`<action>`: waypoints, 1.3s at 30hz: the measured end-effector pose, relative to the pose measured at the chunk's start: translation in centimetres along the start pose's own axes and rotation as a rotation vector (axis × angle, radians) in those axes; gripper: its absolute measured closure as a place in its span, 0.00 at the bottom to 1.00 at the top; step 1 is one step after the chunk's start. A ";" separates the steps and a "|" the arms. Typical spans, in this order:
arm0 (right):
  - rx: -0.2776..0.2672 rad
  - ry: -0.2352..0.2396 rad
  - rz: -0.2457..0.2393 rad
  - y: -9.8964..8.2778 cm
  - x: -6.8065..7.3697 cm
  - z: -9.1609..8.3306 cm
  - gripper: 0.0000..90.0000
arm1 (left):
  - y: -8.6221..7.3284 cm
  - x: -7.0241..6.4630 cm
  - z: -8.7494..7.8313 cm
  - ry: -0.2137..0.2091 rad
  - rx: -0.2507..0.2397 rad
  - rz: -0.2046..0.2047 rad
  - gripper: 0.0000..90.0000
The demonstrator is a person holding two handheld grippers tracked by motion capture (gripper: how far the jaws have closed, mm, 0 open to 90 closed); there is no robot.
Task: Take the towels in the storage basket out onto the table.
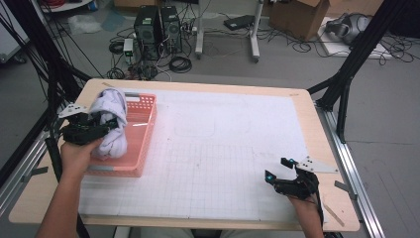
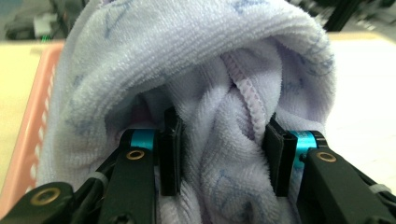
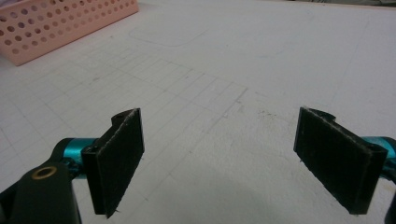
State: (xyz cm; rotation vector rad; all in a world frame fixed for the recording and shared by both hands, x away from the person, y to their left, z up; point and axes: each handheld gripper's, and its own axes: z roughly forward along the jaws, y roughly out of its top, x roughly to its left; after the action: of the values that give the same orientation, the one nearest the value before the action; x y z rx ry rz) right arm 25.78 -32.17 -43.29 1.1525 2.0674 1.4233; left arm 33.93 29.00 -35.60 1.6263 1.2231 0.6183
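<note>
A pale lilac towel (image 1: 110, 121), bunched into a thick roll, hangs over the pink perforated basket (image 1: 143, 133) at the table's left. My left gripper (image 1: 106, 128) is shut on the towel, held up above the basket. In the left gripper view the towel (image 2: 201, 84) bulges between the two black pads (image 2: 171, 149) and drapes over them. My right gripper (image 1: 279, 168) rests near the front right of the white gridded mat (image 1: 223, 148), jaws wide apart. In the right gripper view my right gripper (image 3: 219, 158) holds nothing, with bare mat between the pads (image 3: 119, 158).
The basket's corner (image 3: 60, 23) shows at the far left of the right gripper view. The mat covers most of the wooden table (image 1: 317, 129). Black frame posts (image 1: 346, 74) flank the table. Computers, cables and a cardboard box (image 1: 297, 17) sit on the floor behind.
</note>
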 end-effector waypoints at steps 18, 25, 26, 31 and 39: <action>0.000 0.002 -0.005 0.0 0.1 0.0 0.17 | 3.8 -7.1 -3.0 -0.188 -0.307 0.138 0.63; 0.000 0.002 -0.003 0.0 0.1 0.0 0.17 | 5.2 -9.6 -3.4 -0.253 -0.342 0.187 0.63; 0.000 0.002 -0.002 0.0 0.1 0.0 0.17 | 5.4 -10.0 -3.4 -0.266 -0.348 0.189 0.63; -0.001 0.003 -0.001 0.0 0.2 0.0 0.17 | 6.4 -12.0 -3.3 -0.333 -0.368 0.212 0.63; -0.005 0.002 -0.003 0.1 0.1 0.0 0.17 | 6.2 -13.9 -1.5 -0.438 -0.350 0.222 0.63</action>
State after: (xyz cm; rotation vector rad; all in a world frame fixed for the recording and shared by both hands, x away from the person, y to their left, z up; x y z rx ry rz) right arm 25.71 -32.11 -43.20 1.1459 2.0647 1.4284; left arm 30.22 16.68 -27.34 1.5033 0.5842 0.5387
